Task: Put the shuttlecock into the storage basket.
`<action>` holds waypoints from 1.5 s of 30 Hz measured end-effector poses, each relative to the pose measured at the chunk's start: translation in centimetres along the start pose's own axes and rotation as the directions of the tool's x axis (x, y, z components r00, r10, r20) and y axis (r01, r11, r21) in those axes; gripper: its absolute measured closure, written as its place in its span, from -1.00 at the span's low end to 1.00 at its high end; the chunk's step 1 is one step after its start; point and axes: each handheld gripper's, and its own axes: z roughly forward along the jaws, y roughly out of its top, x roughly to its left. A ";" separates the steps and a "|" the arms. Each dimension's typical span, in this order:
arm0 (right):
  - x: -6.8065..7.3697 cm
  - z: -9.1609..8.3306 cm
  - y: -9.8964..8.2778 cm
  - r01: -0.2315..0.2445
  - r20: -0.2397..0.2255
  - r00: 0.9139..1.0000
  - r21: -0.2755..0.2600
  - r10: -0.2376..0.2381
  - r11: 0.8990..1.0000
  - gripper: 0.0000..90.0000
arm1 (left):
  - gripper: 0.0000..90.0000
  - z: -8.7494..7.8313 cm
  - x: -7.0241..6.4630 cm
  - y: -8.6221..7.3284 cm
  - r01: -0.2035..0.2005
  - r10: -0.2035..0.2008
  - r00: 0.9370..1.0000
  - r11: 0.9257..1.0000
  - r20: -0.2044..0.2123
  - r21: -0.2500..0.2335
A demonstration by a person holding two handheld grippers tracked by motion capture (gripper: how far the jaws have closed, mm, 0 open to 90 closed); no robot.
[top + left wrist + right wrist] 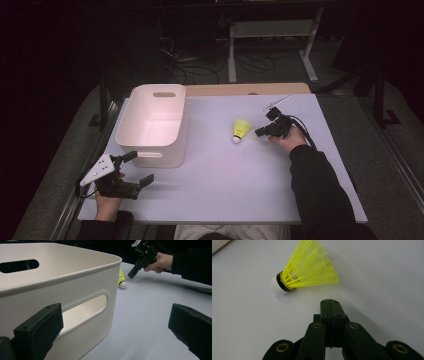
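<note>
A yellow shuttlecock (pixel 241 130) with a white cork tip lies on its side on the pale table (pixel 225 175), right of centre. My right gripper (pixel 258 133) is shut with nothing in it, its tips a short way to the right of the shuttlecock, apart from it. In the right gripper view the closed jaws point at the shuttlecock (pixel 308 270) just ahead. My left gripper (pixel 139 168) stands open at the front left, beside the white bin (pixel 154 124). Through its jaws I see the bin's wall (pixel 75 290), the shuttlecock (pixel 121 280) and the right gripper (pixel 132 273) farther off.
The white bin has handle slots and sits at the table's left back. A wooden strip (pixel 250 89) runs along the far edge. Beyond it are a metal stand (pixel 272 45) and cables on the dark floor.
</note>
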 end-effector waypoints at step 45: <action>1.1 4.7 5.0 0.042 -0.072 0.997 0.037 -0.039 0.998 0.97 | -1.00 -0.1 0.1 0.0 0.003 -0.003 1.000 1.000 0.011 -0.009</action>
